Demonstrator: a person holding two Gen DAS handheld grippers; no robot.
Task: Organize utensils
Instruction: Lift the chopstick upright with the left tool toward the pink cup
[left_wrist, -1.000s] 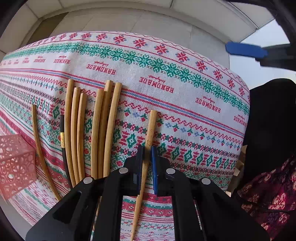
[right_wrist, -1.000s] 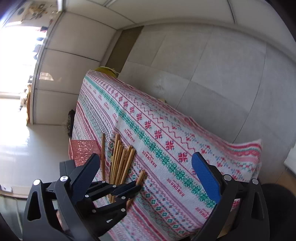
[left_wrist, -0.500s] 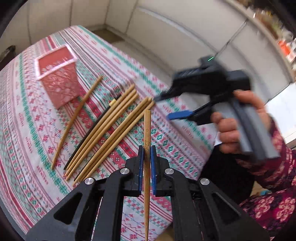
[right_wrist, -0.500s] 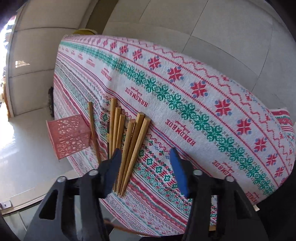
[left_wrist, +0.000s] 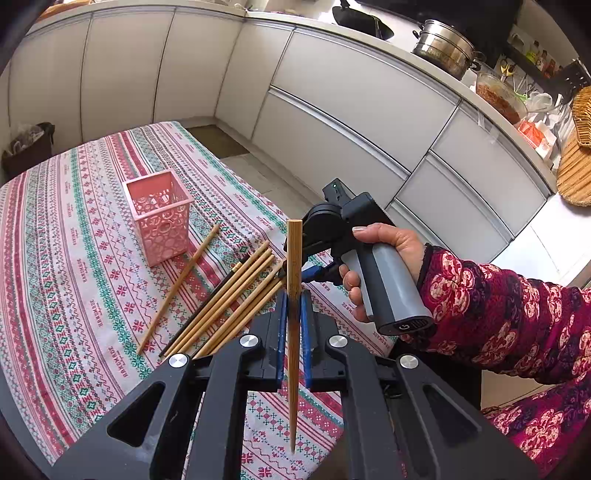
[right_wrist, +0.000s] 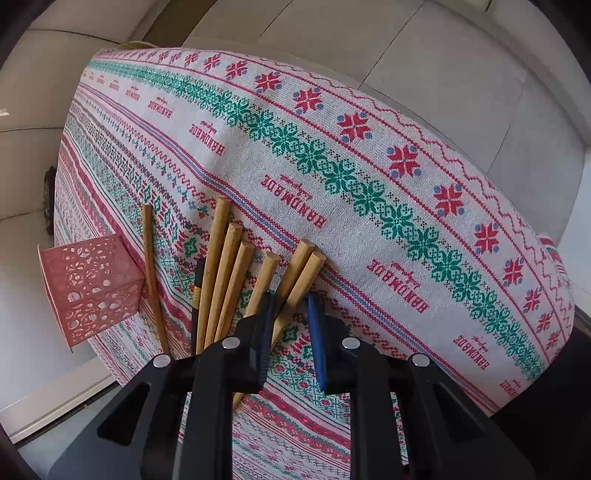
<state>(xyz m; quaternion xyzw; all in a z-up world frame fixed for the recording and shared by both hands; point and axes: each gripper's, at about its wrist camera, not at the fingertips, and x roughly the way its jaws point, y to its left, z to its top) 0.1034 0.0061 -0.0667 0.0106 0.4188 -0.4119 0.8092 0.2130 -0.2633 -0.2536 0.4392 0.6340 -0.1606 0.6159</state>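
Observation:
My left gripper is shut on one bamboo chopstick, which stands upright between the blue pads, off the table. Several more bamboo chopsticks and a black one lie side by side on the patterned tablecloth, next to a pink perforated basket. My right gripper points down at the near ends of that row. Its jaws are closing, and the rightmost chopstick runs between them. The right pad stands apart from it.
One chopstick lies apart, between the row and the basket. A person's hand in a floral sleeve holds the right gripper's handle. White cabinets and a counter with a steel pot stand behind the table.
My left gripper lifted its chopstick off the cloth and swung round to face the kitchen. My right gripper came down over the row's ends and its jaws narrowed from wide open.

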